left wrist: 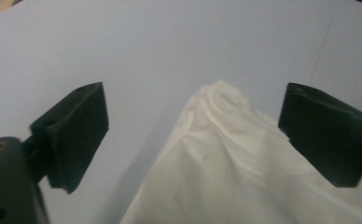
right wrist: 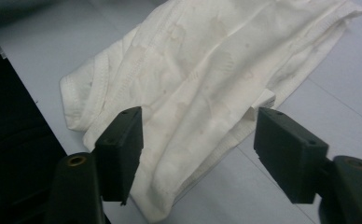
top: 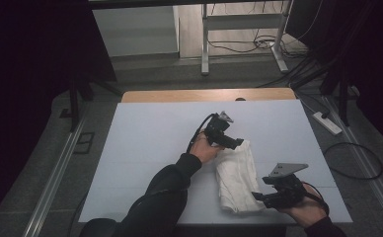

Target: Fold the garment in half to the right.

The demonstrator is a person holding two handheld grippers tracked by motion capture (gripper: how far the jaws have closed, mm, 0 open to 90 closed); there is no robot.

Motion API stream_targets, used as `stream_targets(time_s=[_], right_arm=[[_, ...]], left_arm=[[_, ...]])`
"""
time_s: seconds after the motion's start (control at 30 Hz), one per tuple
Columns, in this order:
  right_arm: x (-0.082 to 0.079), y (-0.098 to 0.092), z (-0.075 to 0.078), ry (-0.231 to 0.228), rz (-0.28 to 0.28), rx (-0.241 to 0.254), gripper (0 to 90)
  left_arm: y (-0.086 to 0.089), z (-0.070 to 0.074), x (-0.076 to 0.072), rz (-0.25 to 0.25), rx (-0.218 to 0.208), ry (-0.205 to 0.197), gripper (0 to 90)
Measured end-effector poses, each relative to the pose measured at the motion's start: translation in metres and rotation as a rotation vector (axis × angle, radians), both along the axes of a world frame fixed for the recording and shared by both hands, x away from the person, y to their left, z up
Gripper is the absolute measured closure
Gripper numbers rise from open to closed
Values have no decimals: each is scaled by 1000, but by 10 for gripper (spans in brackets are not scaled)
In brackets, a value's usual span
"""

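On table, left to right, all placed relative to the cloth:
left gripper [top: 235,143]: at cloth's far-left corner, jaws apart, nothing pinched; left gripper view has the puckered corner lying between the jaws, not pressed. Reads as a corner just let go after a fold, judging by the bunched tip.
left hand [top: 203,149]: just left of cloth's far end, dark sleeve running back to near edge; arm crosses in so the gripper can reach the far corner.
cloth [top: 237,174]: white, stitched hems, folded into a long narrow strip, lying flat toward the near-right part of the table; long axis runs near to far. Looks settled on the surface, nothing lifts it.
table [top: 145,148]: pale sheet under cloth, wooden strip at far edge.
right gripper [top: 256,197]: at cloth's near-right edge, jaws apart, straddling the hem without gripping; right gripper view has a small tag by the right jaw. Likely positioned to take the near end next.
right hand [top: 305,210]: right of cloth's near end, at table edge.
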State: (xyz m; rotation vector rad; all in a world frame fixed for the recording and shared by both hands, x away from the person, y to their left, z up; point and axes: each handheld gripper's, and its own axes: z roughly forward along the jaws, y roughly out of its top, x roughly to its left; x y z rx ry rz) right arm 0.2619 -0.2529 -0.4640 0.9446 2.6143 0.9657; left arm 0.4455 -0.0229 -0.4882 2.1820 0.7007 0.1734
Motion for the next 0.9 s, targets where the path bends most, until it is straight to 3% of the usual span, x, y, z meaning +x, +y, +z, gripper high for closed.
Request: stream_targets(time_s=[0.33, 0.67, 0.9], right_arm=[[2, 2, 1, -7, -19, 7, 193], [3, 3, 0, -11, -18, 21, 165], [3, 3, 0, -16, -17, 23, 143]], left_arm=[[29, -1, 1, -14, 9, 18, 3], [63, -3, 1, 10, 34, 0, 0], [85, -4, -1, 28, 33, 8, 0]])
